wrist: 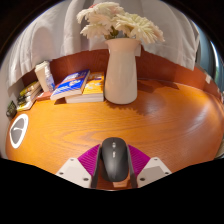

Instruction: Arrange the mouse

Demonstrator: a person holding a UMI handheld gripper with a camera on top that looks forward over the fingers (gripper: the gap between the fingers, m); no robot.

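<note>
A black computer mouse (114,160) with a grey scroll wheel lies between my gripper's (113,168) two fingers, its nose pointing away from me. Both magenta pads (89,157) press against its sides, so the gripper is shut on it. The mouse sits low over the orange wooden table (170,125), near its front edge. I cannot tell whether its underside touches the table.
A tall white vase (121,70) of pale flowers stands straight ahead. Left of it lie stacked books (76,86), a small white box (45,76) and a dark book (25,98). A black disc with a white ring (18,130) lies at the left edge.
</note>
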